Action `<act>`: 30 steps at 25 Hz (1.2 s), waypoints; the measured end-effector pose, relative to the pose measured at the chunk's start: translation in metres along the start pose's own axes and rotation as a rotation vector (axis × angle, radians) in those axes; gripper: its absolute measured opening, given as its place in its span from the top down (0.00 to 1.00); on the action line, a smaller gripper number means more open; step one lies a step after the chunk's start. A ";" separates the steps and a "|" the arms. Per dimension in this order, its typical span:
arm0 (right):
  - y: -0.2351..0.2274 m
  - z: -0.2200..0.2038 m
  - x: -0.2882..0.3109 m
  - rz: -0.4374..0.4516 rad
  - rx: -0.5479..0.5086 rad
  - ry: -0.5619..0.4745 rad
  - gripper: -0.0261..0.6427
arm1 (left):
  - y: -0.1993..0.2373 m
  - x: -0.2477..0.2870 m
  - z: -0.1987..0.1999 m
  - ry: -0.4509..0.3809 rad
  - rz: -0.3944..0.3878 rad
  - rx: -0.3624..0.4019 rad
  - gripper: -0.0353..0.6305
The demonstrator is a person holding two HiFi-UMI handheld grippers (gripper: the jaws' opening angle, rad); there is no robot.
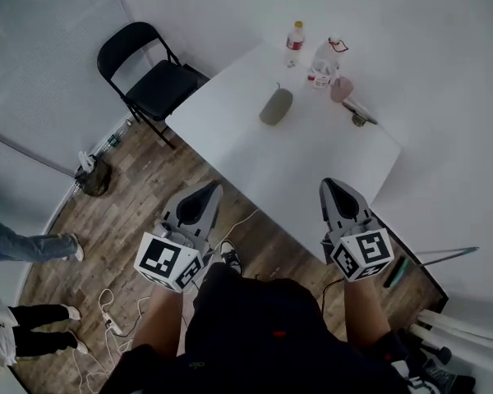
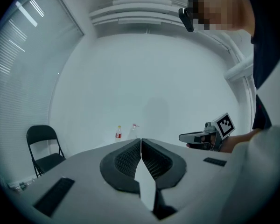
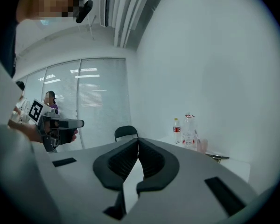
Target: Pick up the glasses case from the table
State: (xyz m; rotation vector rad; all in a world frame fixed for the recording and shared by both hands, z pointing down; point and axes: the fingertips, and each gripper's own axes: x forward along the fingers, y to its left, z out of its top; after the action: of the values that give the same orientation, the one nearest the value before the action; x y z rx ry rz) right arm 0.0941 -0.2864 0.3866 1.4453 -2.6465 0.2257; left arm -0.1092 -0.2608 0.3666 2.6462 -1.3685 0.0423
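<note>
The glasses case (image 1: 275,106), a grey-green oval, lies on the white table (image 1: 255,154) near its far end. Both grippers hover short of the table's near edge, well apart from the case. My left gripper (image 1: 209,189) is over the wooden floor with its jaws shut and empty; its own view shows the pads meeting (image 2: 140,140). My right gripper (image 1: 333,184) is at the table's near corner, also shut and empty (image 3: 138,140). The case is hidden behind the jaws in both gripper views.
Two bottles (image 1: 294,43) (image 1: 322,62), a pink cup (image 1: 341,89) and a pair of glasses (image 1: 359,115) stand behind the case. A black folding chair (image 1: 152,76) is at the table's left. People's legs (image 1: 33,245) and cables (image 1: 107,318) are on the floor at left.
</note>
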 end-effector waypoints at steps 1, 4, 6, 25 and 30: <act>0.005 0.001 0.016 -0.003 -0.007 0.003 0.93 | 0.016 0.003 0.000 0.008 -0.005 0.002 0.91; 0.016 -0.002 0.056 -0.025 -0.004 0.017 0.93 | 0.056 0.009 -0.004 0.026 -0.031 -0.013 0.91; 0.016 -0.004 0.079 -0.048 -0.003 0.025 0.93 | 0.077 0.014 -0.009 0.033 -0.044 -0.033 0.91; -0.104 -0.119 0.303 -0.173 0.175 0.356 0.58 | 0.139 0.074 -0.051 0.123 -0.008 -0.107 0.91; -0.145 -0.149 0.349 -0.239 0.362 0.414 0.45 | 0.149 0.076 -0.068 0.164 0.016 -0.113 0.91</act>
State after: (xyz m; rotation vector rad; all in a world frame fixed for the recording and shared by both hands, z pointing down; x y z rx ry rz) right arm 0.0336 -0.6237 0.6047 1.5838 -2.1545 0.9084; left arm -0.1825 -0.3965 0.4610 2.4791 -1.2993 0.1750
